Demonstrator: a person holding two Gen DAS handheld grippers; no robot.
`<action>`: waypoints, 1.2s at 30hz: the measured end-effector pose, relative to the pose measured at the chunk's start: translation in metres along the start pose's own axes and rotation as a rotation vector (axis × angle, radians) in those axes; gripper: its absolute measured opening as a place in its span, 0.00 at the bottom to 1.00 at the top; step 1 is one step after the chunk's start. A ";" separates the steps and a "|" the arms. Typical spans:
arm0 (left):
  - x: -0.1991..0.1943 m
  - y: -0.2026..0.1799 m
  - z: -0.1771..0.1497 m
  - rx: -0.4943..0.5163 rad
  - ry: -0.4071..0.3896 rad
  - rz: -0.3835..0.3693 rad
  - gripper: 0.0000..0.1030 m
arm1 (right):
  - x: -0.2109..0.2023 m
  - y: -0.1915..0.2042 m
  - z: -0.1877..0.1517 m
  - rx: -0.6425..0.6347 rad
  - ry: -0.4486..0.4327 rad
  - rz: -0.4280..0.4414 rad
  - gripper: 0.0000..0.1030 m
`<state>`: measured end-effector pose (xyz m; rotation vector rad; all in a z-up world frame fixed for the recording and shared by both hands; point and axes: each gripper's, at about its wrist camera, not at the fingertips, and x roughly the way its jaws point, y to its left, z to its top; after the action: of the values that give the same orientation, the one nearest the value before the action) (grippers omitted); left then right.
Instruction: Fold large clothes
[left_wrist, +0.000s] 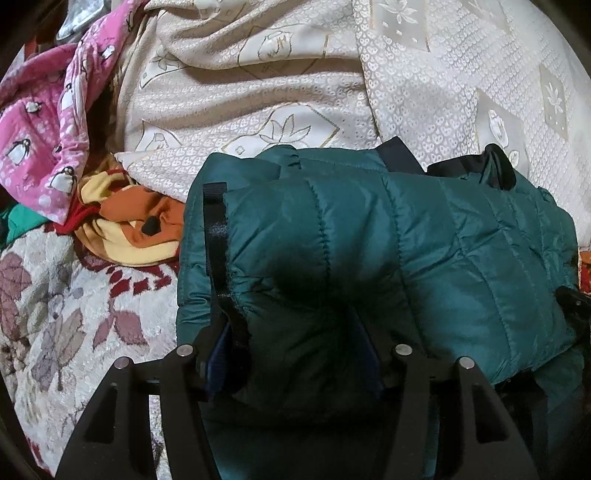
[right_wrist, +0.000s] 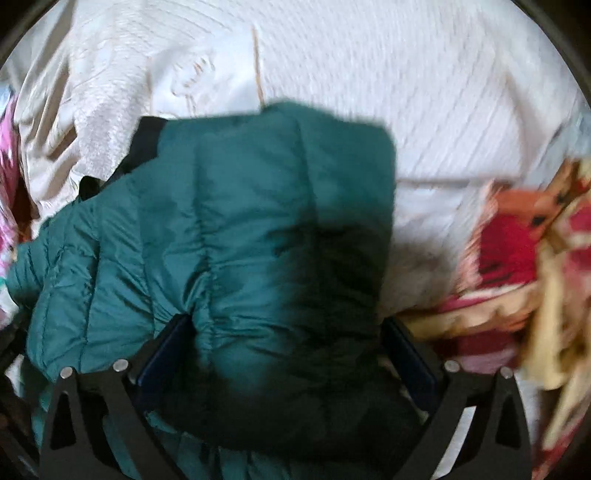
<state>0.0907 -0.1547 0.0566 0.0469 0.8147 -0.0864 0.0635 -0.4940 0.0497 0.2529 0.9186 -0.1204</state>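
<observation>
A teal quilted puffer jacket (left_wrist: 424, 236) with black trim lies bunched on a cream patterned bedspread (left_wrist: 295, 92). My left gripper (left_wrist: 291, 354) is shut on a thick fold of the jacket at its left end. The jacket also fills the middle of the right wrist view (right_wrist: 240, 221), which is blurred by motion. My right gripper (right_wrist: 291, 350) has its jaws wide apart around a bulky fold of the jacket, and the fabric fills the gap. The fingertips of both grippers are hidden by the fabric.
A pink penguin-print cloth (left_wrist: 48, 122) and an orange and yellow cloth (left_wrist: 136, 229) lie at the left. A floral plush blanket (left_wrist: 66, 325) covers the lower left. A red, orange and cream cloth (right_wrist: 524, 266) lies at the right of the right wrist view.
</observation>
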 end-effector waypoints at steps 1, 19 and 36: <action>0.000 0.001 0.000 -0.005 0.001 -0.004 0.42 | -0.014 0.006 -0.002 -0.035 -0.036 -0.053 1.00; 0.005 -0.007 -0.003 0.025 0.008 0.027 0.45 | 0.009 0.080 -0.010 -0.280 -0.013 -0.035 0.89; -0.071 0.003 -0.034 0.046 0.033 0.036 0.45 | -0.052 0.103 -0.033 -0.302 0.011 -0.028 0.95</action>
<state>0.0179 -0.1450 0.0854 0.1065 0.8450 -0.0710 0.0284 -0.3861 0.0892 -0.0400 0.9382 -0.0052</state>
